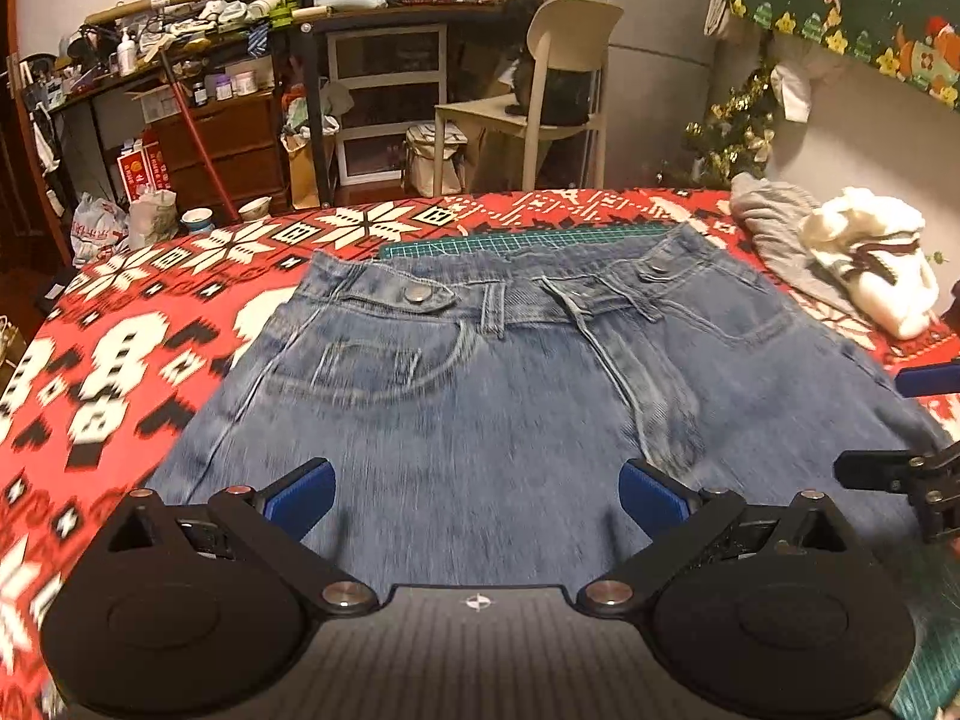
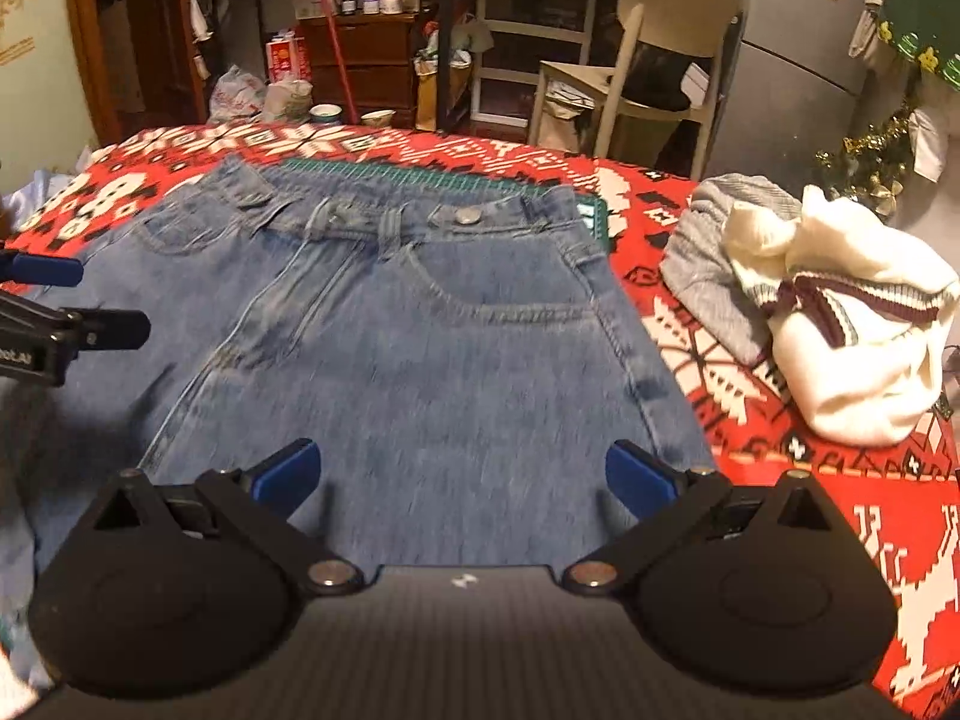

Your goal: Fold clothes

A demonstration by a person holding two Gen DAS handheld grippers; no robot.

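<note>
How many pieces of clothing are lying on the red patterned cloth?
3. The jeans lie spread flat in the middle; the grey garment and the white sweater are bunched together to their right. More may be hidden beneath the pile or outside the view.

This is a lived-in room of a home, crowded and decorated for Christmas. The surface (image 1: 150,276) wears a red cloth with white snowflake patterns, and a pair of jeans (image 1: 480,372) and a heap of knitwear (image 2: 840,324) lie on it as household laundry. Behind it stand a cream chair (image 1: 564,60), a long cluttered shelf (image 1: 198,18) loaded with bottles and boxes, a wooden chest of drawers (image 1: 222,144), and plastic storage drawers (image 1: 387,102). A grey refrigerator (image 1: 660,18) carries stickers, a small tinsel-hung tree (image 1: 738,132) stands by the wall, and a green festive banner (image 1: 840,6) hangs above.
</note>
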